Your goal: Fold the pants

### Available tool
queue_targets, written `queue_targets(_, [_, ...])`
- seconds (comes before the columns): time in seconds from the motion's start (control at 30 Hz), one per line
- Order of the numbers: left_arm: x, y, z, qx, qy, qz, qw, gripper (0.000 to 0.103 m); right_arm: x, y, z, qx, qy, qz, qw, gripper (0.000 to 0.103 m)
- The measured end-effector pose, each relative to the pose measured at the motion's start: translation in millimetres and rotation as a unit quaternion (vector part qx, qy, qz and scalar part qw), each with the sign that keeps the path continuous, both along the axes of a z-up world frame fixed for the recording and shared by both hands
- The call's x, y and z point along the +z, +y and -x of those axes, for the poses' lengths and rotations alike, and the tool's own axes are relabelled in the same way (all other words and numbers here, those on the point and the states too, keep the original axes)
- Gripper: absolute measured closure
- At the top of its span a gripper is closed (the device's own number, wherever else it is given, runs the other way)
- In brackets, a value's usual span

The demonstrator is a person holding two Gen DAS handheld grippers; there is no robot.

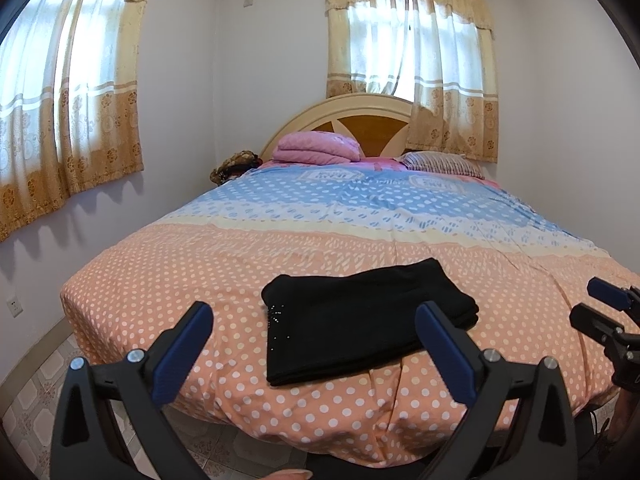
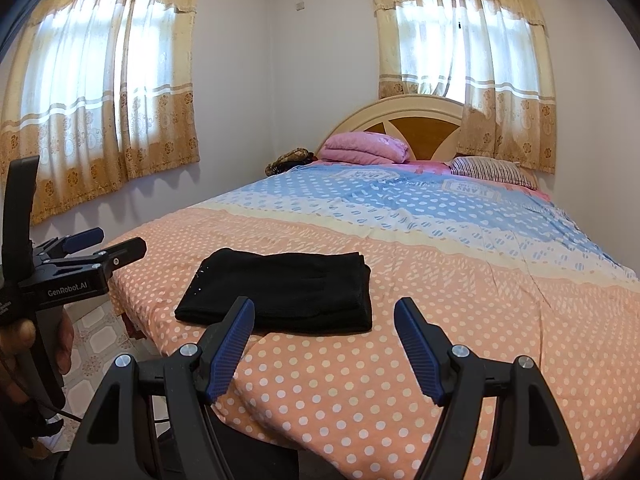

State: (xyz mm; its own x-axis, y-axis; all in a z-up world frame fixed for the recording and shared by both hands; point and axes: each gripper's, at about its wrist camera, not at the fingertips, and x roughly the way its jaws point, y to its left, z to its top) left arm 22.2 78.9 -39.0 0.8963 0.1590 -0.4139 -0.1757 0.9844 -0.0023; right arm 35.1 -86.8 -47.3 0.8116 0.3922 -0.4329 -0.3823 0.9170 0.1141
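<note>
The black pants (image 1: 360, 320) lie folded into a flat rectangle near the foot edge of the bed, also in the right wrist view (image 2: 280, 292). My left gripper (image 1: 316, 316) is open and empty, held back from the bed edge just short of the pants. My right gripper (image 2: 324, 312) is open and empty, also short of the pants, to their right. The right gripper shows at the right edge of the left wrist view (image 1: 600, 304). The left gripper shows at the left of the right wrist view (image 2: 116, 244).
The bed (image 1: 360, 208) has an orange and blue polka-dot cover. A folded pink quilt (image 1: 316, 148) and a striped pillow (image 1: 440, 162) lie by the headboard (image 1: 360, 116). Curtained windows stand behind and to the left. Tiled floor (image 1: 36, 392) lies left of the bed.
</note>
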Motion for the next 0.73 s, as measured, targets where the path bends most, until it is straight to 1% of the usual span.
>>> queue_targets(0.1, [0.4,1.0,-0.1,0.003,-0.001,0.002,1.0000,0.000,-0.6,-0.2,0.4,0.001,0.000,0.000,1.000,0.029])
queue_targets(0.47, [-5.3,4.1,-4.8,0.007,0.019,0.004,0.9998,0.000,-3.0,5.2,1.5,0.006,0.000,0.007,1.000,0.029])
queue_targets(0.63, [-8.1,5.5,-5.5,0.007,0.022,0.002,0.9997,0.000,-7.7,8.8,-1.6,-0.009,0.002,0.031,0.999,0.029])
queue_targets(0.73, [-8.9,5.6,-6.1,0.007,0.023,0.000,0.9997,0.000,-11.2,8.9,-4.5,-0.012,0.009,0.036,0.999,0.029])
